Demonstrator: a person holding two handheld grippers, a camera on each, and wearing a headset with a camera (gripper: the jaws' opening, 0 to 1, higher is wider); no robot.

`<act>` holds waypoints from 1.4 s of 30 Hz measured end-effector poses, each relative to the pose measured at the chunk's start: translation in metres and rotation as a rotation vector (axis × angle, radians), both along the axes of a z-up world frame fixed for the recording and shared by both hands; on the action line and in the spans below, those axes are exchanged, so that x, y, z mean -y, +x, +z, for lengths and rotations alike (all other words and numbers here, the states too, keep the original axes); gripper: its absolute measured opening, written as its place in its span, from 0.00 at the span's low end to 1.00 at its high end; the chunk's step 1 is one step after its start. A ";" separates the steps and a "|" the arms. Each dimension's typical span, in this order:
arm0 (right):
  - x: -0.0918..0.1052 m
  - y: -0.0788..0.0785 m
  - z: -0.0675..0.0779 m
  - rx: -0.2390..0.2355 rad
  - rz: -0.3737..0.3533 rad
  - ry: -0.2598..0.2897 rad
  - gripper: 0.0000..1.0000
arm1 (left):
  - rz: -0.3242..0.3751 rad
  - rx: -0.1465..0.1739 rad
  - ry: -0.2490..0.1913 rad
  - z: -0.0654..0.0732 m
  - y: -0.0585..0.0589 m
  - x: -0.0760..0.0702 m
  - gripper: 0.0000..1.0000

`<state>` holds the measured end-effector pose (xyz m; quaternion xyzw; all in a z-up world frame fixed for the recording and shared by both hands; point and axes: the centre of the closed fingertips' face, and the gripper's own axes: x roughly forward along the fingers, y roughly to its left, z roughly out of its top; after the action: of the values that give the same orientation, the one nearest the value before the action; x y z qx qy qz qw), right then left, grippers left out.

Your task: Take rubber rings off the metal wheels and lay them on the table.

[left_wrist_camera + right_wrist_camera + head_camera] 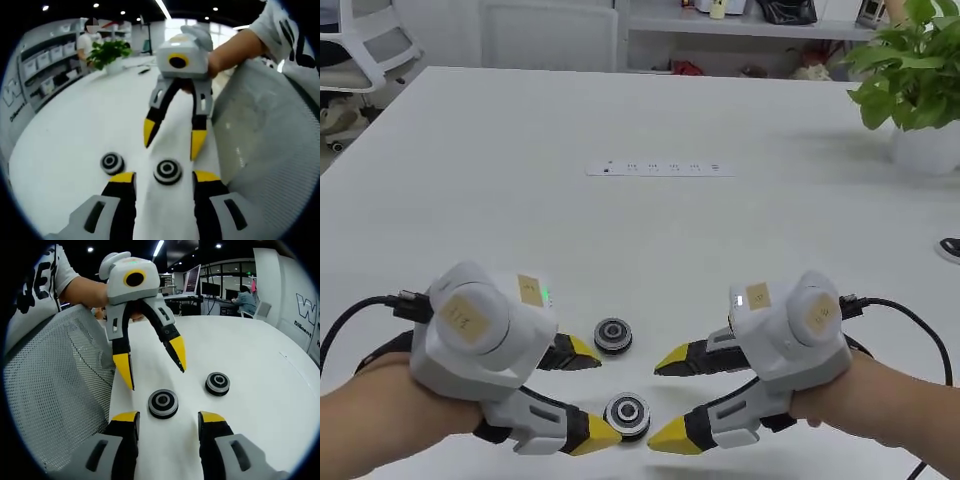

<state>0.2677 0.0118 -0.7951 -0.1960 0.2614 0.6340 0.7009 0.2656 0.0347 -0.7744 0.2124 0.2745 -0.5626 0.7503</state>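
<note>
- Head view: my left hand-held gripper [597,394] and right hand-held gripper [663,400] face each other low over the white table [650,240], both with jaws spread and holding nothing. The near wheel [627,413] lies flat between their lower tips. The far wheel [613,335] sits just beyond it, closer to my left gripper's upper tip.
- Left gripper view: the near wheel [167,171] lies just ahead of the gap between my own yellow tips, apart from both. The far wheel [112,163] is off to the side. The right hand-held gripper [173,142] hangs open across from me.
- Right gripper view: the near wheel [163,403] is centred ahead of my open jaws, and the far wheel [217,383] lies beyond it and aside. The dark rubber ring [151,404] looks to be still seated round the metal hub.
- To do this step well, I judge one gripper should pin the near wheel by its hub or opposite edge so it cannot skate on the smooth table. The other should catch only the outer ring with a tip. I would peel from one spot and roll the ring off, not pull straight, since a stretched ring may snap back or drag the wheel along.
</note>
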 end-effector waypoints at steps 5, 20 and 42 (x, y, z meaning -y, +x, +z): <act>0.001 0.000 0.000 -0.003 -0.004 -0.002 0.45 | -0.012 -0.014 0.004 -0.004 -0.002 0.002 0.41; 0.001 -0.003 -0.005 -0.011 0.008 -0.018 0.45 | -0.045 -0.030 0.009 -0.010 -0.004 0.012 0.28; 0.002 -0.003 -0.006 -0.022 0.001 -0.019 0.45 | -0.022 -0.037 0.015 -0.019 0.000 0.016 0.14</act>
<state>0.2648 0.0094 -0.8014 -0.1957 0.2748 0.6340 0.6958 0.2661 0.0188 -0.7939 0.2106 0.2903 -0.5725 0.7373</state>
